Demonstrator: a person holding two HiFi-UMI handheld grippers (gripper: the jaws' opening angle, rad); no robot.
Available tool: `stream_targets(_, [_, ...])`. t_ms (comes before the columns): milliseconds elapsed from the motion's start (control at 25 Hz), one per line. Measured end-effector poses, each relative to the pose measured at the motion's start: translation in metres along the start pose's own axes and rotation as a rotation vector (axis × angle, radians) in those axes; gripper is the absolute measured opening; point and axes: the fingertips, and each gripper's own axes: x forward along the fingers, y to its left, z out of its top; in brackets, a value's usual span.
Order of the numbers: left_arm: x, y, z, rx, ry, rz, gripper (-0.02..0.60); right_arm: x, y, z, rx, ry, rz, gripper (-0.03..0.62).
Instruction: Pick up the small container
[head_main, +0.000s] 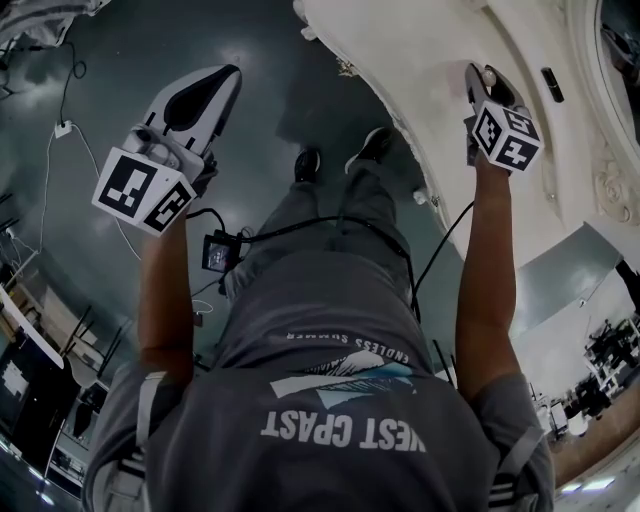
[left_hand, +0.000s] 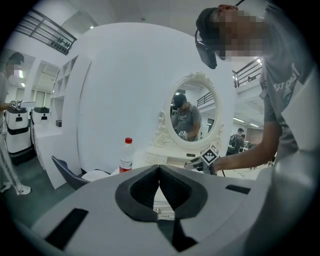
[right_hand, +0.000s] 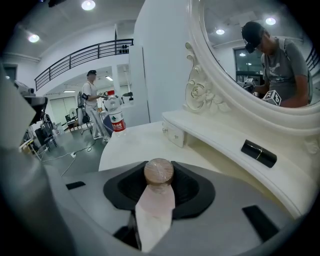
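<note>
The small container, a pale pink bottle with a round brown cap, lies between the jaws of my right gripper, cap pointing forward. The dark pads press its sides, so the gripper is shut on it. It is held above the white vanity table. In the head view the right gripper reaches over the table at the upper right. My left gripper is shut with nothing between its tips. It hangs over the dark floor, left of the table, as the head view's left gripper shows.
An oval mirror in an ornate white frame stands on the table's raised shelf, where a small black stick lies. A little drawer sits under the shelf. A water bottle stands at the table's far edge. A dark chair is beside the table.
</note>
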Motion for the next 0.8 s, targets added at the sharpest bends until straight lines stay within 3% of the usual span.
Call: stream_targets(800, [-0.019, -0.007, 0.047, 0.056, -0.115, -0.06, 0.017, -0.105, 0.014, 0.083, -0.007, -0.145, -0.04, 0.153])
